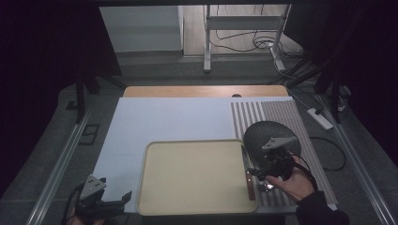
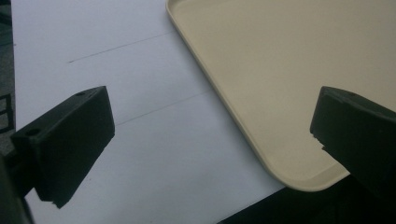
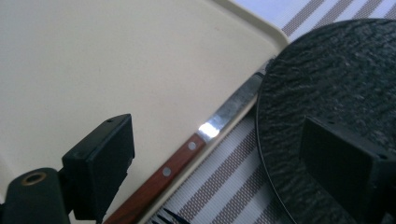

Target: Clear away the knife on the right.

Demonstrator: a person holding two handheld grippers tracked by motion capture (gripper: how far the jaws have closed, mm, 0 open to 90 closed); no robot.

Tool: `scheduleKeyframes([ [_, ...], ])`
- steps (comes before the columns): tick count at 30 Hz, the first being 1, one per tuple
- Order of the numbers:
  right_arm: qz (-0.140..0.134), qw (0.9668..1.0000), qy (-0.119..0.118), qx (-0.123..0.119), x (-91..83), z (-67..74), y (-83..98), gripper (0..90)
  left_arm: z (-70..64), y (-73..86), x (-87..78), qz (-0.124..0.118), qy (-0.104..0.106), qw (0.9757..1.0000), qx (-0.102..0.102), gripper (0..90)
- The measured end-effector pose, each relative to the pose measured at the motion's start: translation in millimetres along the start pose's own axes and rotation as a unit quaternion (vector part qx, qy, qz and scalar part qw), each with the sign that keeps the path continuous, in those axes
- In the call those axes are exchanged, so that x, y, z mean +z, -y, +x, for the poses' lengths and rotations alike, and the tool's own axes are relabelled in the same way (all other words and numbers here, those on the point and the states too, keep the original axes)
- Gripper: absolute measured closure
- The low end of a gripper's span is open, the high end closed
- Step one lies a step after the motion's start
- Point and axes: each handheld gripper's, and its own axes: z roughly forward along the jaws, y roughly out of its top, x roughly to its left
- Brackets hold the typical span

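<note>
the right gripper [image 1: 257, 172] hovers with its jaws spread wide and nothing between them, poised over the wooden-handled knife [image 3: 187, 154], which lies straight below the gap along the tray's [image 1: 197, 176] right rim, blade pointing away from the hand. just beyond the far jaw sits the dark textured plate [image 3: 336, 98] on the striped placemat [image 1: 277, 112], its edge nearly over the knife's blade, and a fork [image 1: 264, 187] peeks out on the mat at the near side of the gripper, close to the knife's handle end. the left gripper [image 1: 115, 200] waits well off, jaws likewise wide apart and holding nothing, with the tray's near-left corner ahead of it. this looks like the approach step of picking up the knife. the next move probably calls for lowering the right gripper so the jaws straddle the handle, not the blade, then closing squarely, keeping clear of the plate's rim and the tray's lip.
</note>
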Motion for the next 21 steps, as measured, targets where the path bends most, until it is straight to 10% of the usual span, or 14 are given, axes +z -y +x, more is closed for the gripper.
scheduleKeyframes([
  [21, -0.037, 0.9977, 0.026, 0.051, -34.7, -13.8, 37.0, 8.3, 0.4, 1.0, -1.2, -0.003, 0.002, 1.0, -0.004, 0.0],
])
